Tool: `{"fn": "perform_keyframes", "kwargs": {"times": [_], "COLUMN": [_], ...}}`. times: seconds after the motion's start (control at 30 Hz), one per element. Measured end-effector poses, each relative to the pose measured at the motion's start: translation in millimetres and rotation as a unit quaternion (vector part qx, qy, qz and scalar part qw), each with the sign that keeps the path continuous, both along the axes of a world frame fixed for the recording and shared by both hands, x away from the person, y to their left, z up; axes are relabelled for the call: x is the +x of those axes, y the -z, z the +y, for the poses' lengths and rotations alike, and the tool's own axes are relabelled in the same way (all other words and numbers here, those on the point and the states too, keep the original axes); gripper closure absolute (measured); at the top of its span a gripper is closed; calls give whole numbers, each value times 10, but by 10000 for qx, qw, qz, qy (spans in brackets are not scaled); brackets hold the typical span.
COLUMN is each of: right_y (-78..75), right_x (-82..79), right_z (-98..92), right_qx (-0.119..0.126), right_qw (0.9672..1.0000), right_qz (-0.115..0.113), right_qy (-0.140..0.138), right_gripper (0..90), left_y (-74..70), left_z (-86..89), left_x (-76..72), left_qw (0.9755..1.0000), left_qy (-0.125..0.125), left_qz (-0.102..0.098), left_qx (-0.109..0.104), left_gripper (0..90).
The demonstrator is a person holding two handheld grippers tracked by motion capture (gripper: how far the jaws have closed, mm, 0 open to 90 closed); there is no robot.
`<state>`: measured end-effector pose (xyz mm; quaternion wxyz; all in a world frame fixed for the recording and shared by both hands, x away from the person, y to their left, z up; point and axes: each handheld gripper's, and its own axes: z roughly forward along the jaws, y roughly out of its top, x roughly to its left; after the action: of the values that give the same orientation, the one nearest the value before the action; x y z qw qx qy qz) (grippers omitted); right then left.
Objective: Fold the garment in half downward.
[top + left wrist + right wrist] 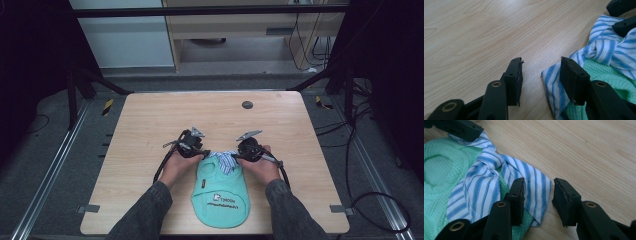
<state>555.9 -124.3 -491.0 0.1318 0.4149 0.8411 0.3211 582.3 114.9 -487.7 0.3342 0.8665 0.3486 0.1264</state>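
Black fingers of both grippers poised at a striped collar

Left gripper stands open over bare counter beside the collar tip; right gripper is open too, straddling the other tip without pressing it. The green garment lies flat at the counter's near edge.

A light wood-grain surface fills the middle of the high view, square with rounded corners. A small dark round disc, perhaps a cable port, sits in it toward the upper right. At lower centre lies a mint-green knitted garment with a printed chest logo, its blue-and-white striped collar spread flat on the wood at the garment's upper end.
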Motion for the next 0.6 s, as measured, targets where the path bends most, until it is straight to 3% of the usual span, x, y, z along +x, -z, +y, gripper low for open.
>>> {"fn": "perform_keyframes", "kwargs": {"times": [0.2, 0.37, 0.6], "right_y": [-8, -12, -14], "right_x": [-16, -17, -13], "right_z": [3, 4, 10], "right_qx": [-41, -66, -41], "right_qw": [10000, 9999, 9999], "right_qz": [33, 46, 73], "right_qy": [-38, -69, -70], "right_gripper": [611, 628, 638], "left_y": [-23, -108, -25], "left_z": [25, 78, 32], "left_x": [17, -11, -52], "left_qw": [9999, 9993, 9997], "left_qy": [-69, -91, 23], "left_qz": [70, 186, 247], "left_qx": [-35, -316, 30], "left_gripper": [472, 443, 469]}}
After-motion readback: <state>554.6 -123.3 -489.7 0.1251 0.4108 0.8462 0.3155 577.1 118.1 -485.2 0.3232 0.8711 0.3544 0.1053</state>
